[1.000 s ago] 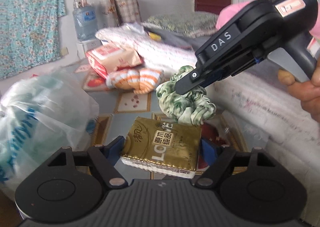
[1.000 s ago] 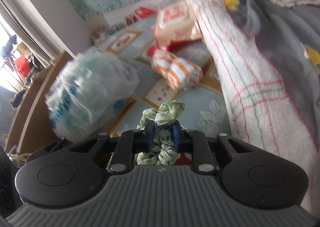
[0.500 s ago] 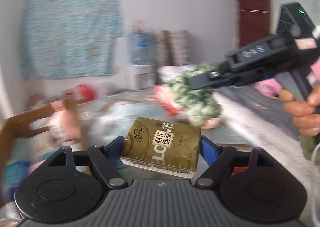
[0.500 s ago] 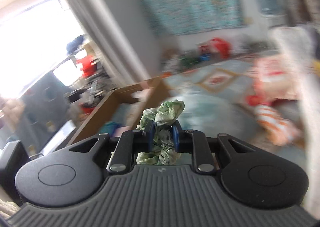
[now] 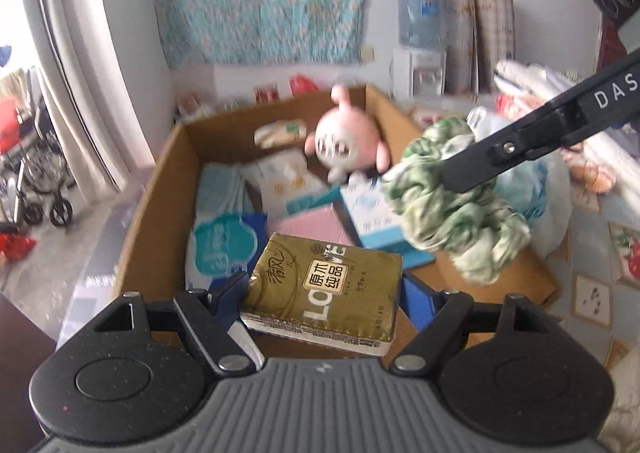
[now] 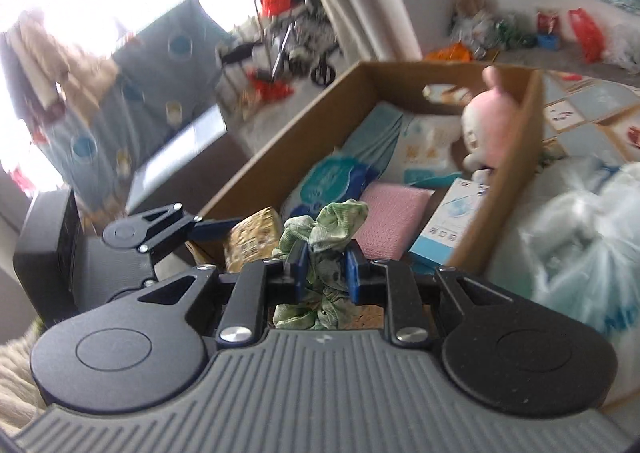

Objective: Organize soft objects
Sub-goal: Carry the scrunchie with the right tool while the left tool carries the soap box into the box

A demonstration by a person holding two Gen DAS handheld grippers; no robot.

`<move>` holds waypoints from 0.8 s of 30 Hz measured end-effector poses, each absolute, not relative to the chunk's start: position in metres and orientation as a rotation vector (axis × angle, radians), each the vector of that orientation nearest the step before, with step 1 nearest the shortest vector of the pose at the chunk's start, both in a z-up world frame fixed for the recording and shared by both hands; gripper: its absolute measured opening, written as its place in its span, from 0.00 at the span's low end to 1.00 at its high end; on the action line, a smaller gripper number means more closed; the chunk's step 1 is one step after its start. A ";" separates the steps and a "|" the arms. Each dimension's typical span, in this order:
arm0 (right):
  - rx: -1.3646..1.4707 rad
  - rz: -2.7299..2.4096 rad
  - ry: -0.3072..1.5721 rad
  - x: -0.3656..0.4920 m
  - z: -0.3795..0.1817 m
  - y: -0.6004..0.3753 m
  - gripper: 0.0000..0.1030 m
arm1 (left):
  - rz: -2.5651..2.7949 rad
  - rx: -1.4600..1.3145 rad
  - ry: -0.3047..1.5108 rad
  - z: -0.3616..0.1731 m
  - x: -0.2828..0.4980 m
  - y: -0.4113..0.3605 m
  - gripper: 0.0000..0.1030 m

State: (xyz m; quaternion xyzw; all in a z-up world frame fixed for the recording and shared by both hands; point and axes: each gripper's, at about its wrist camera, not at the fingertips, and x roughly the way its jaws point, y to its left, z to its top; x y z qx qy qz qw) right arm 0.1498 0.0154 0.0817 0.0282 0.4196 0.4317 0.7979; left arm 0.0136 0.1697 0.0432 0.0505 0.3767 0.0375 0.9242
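Observation:
My left gripper (image 5: 324,289) is shut on a gold tissue pack (image 5: 326,289) and holds it over the near end of an open cardboard box (image 5: 160,173). My right gripper (image 6: 323,267) is shut on a green-and-white fabric scrunchie (image 6: 326,225); in the left wrist view the scrunchie (image 5: 452,209) hangs over the box's right side. The box (image 6: 288,133) holds a pink plush toy (image 5: 346,141), tissue packs, a pink pad (image 5: 316,223) and a blue-and-white carton (image 5: 376,221). In the right wrist view the left gripper (image 6: 208,231) with the gold pack (image 6: 252,237) is at the left.
A clear plastic bag (image 6: 580,233) of soft goods lies right of the box on the patterned mat. A curtain (image 5: 80,73) and a wheeled frame (image 5: 36,181) are at the left. A water dispenser (image 5: 420,41) stands by the back wall.
Both grippers have swung left, away from the bed and the plastic bag, and now hang over the cardboard box. Each still holds its object.

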 end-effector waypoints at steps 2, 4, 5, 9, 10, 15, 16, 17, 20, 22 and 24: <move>0.030 0.931 0.926 0.155 0.078 0.033 0.19 | 0.069 0.099 0.811 0.037 0.022 0.175 0.79; 0.009 0.931 0.939 0.157 0.076 0.047 0.19 | 0.057 0.090 0.849 0.031 0.030 0.180 0.79; 0.001 0.931 0.942 0.161 0.075 0.052 0.19 | 0.052 0.082 0.865 0.026 0.032 0.184 0.79; -0.013 0.923 0.956 0.165 0.068 0.055 0.20 | 0.070 0.074 0.893 0.013 0.031 0.189 0.80; -0.015 0.919 0.963 0.166 0.066 0.055 0.20 | 0.075 0.075 0.893 0.012 0.032 0.190 0.81; -0.025 0.902 0.992 0.170 0.058 0.052 0.20 | 0.084 0.087 0.861 0.012 0.029 0.193 0.87; -0.024 0.902 0.998 0.171 0.057 0.052 0.20 | 0.090 0.089 0.855 0.013 0.029 0.194 0.87; -0.022 0.902 1.003 0.173 0.056 0.052 0.20 | 0.095 0.090 0.850 0.014 0.027 0.195 0.87; -0.029 0.903 1.006 0.176 0.053 0.055 0.20 | 0.101 0.071 0.825 0.022 0.024 0.200 0.87; -0.038 0.908 1.008 0.177 0.052 0.057 0.20 | 0.106 0.059 0.800 0.029 0.020 0.203 0.87; -0.045 0.915 1.008 0.177 0.052 0.060 0.20 | 0.118 0.046 0.769 0.037 0.015 0.206 0.87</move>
